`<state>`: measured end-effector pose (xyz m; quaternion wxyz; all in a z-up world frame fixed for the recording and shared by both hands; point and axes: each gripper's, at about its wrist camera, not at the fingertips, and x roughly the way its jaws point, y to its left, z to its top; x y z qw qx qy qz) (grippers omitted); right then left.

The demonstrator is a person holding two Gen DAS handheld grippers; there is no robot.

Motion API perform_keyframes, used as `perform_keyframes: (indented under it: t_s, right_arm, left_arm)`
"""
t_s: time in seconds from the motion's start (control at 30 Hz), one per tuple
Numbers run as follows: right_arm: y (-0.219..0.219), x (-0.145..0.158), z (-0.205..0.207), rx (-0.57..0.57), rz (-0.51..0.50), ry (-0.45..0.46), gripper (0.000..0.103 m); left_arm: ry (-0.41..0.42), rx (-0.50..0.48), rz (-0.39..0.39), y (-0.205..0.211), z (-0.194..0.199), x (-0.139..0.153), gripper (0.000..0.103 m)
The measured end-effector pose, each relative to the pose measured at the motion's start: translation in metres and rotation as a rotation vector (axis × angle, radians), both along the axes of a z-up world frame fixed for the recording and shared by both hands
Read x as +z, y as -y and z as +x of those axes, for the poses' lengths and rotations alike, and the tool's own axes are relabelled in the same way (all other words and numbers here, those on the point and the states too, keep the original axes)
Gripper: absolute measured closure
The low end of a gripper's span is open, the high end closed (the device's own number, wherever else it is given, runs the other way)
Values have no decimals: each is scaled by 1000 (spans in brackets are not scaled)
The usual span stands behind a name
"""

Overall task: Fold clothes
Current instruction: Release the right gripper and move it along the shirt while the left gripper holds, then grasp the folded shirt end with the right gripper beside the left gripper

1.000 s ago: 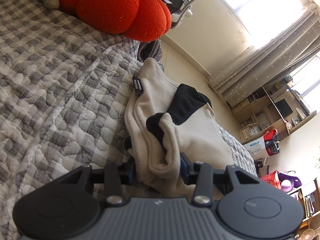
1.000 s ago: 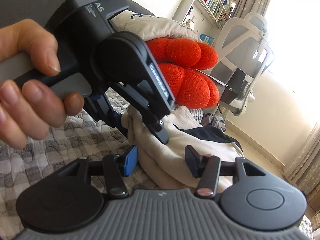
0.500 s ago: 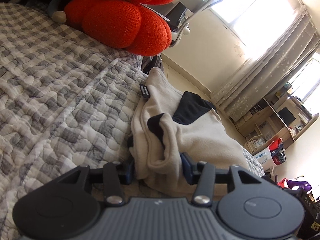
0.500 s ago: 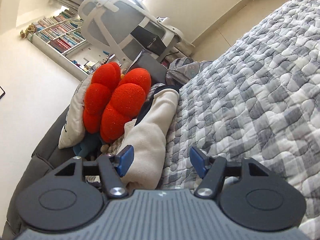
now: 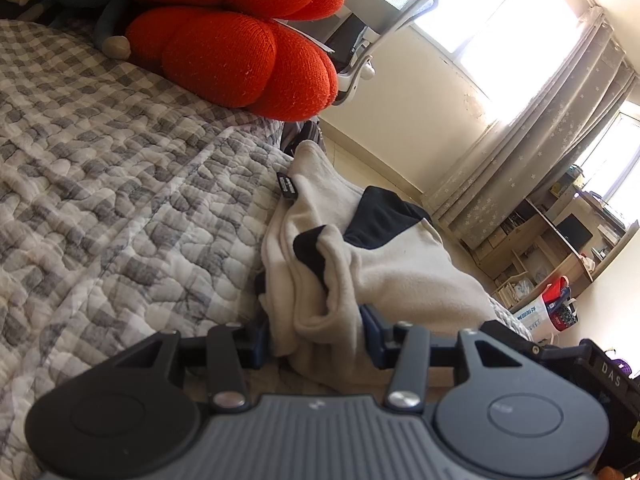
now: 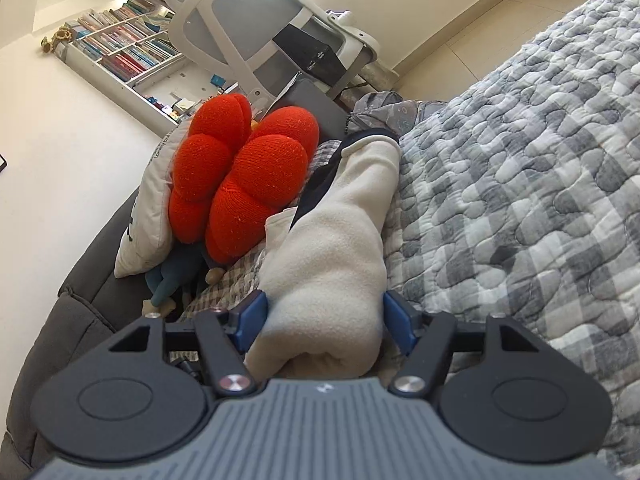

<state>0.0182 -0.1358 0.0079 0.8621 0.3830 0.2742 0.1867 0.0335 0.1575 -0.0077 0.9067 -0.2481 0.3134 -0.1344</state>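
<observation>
A cream fleece garment (image 5: 400, 264) with a dark navy collar lies folded into a long bundle on the grey checked quilt (image 5: 100, 200). My left gripper (image 5: 315, 334) is at one bunched end, and its blue pads press the cloth from both sides. In the right wrist view the same garment (image 6: 332, 248) runs away from me as a thick roll. My right gripper (image 6: 324, 318) straddles the near end of that roll. Its pads stand wide and only just meet the sides of the cloth without squeezing it.
A red knitted cushion (image 6: 248, 184) and a white pillow (image 6: 148, 220) lean against the dark grey headboard (image 6: 60, 320), close to the garment's far end. A white office chair (image 6: 256, 28) stands beyond the bed edge. Quilt (image 6: 520, 180) stretches to the right.
My right gripper rolled over and swung away from the left one to the garment's other end, where the roll now lies between its jaws. The left gripper's jaws stand slightly wider on the cloth.
</observation>
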Motion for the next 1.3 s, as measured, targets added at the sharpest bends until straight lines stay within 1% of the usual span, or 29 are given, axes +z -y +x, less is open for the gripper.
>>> perform_keyframes:
  t_s: [0.1, 0.23, 0.27, 0.3, 0.33, 0.37, 0.4, 0.47, 0.5, 0.53, 0.63, 0.7, 0.93, 1.1, 1.2, 1.3]
  right_arm:
    - [0, -5, 1, -7, 1, 7, 35]
    - [-7, -5, 0, -24, -35, 17, 35]
    - [-8, -6, -1, -35, -49, 18, 36]
    - [-11, -6, -2, -47, -68, 27, 40]
    - [-14, -5, -4, -60, -96, 40, 45]
    - [-20, -2, -7, -68, -149, 65, 47]
    - [-27, 2, -10, -75, -207, 92, 50]
    - [-44, 7, -19, -92, -346, 157, 52]
    - [-49, 8, -21, -97, -382, 173, 53]
    - [-50, 7, -21, -98, -390, 178, 53]
    - [-40, 2, -20, -94, -346, 169, 53]
    - [-39, 0, -19, -93, -335, 167, 53]
    - [-40, 0, -19, -92, -335, 168, 53]
    - [-45, 2, -21, -91, -355, 178, 53]
    - [-49, 3, -22, -93, -376, 189, 53]
    - [-48, 3, -22, -89, -368, 192, 53]
  left_arm:
    - [17, 9, 50, 7, -3, 2, 55]
    - [60, 28, 165, 22, -9, 8, 55]
    - [68, 31, 187, 24, -11, 9, 55]
    - [75, 34, 203, 26, -11, 10, 55]
    - [81, 36, 218, 28, -12, 10, 55]
    - [89, 39, 236, 30, -14, 11, 56]
    - [98, 39, 254, 32, -15, 12, 59]
    - [113, 40, 288, 36, -18, 14, 63]
    - [118, 41, 299, 38, -19, 14, 64]
    - [120, 41, 301, 38, -19, 14, 64]
    - [115, 42, 269, 32, -18, 13, 65]
    - [114, 43, 266, 31, -18, 13, 65]
    - [131, 60, 339, 42, -20, 15, 64]
    - [132, 60, 328, 46, -25, 16, 64]
    - [140, 64, 341, 47, -25, 16, 64]
    - [147, 65, 359, 49, -26, 17, 64]
